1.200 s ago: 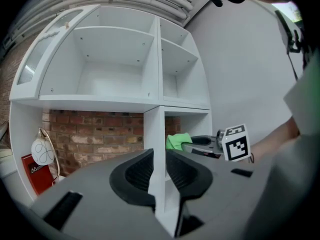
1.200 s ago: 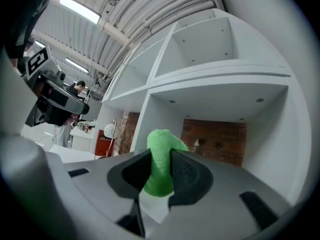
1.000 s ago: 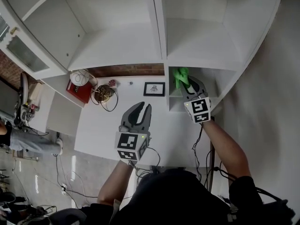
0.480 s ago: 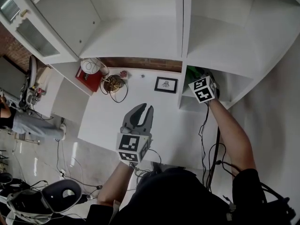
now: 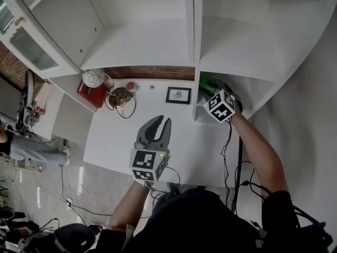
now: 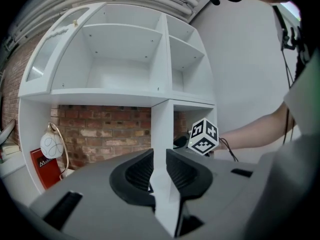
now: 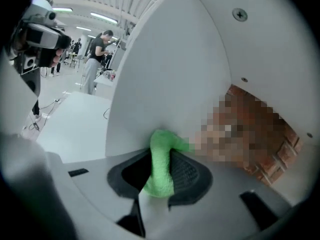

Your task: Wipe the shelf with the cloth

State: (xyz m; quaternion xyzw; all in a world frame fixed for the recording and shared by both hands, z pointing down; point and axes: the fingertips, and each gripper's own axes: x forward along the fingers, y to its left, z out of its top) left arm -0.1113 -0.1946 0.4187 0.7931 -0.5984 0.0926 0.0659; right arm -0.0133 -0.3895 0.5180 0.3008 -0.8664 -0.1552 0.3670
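Against white shelf wall (image 7: 165,69), fuzzy green cloth (image 7: 159,176) in right gripper (image 7: 161,156)

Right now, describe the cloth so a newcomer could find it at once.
Find the white shelf unit, then its low compartment right of the central divider. The right hand-held gripper reaches in there, shut on the cloth: a fuzzy bright-green wad, the only green thing among white panels.
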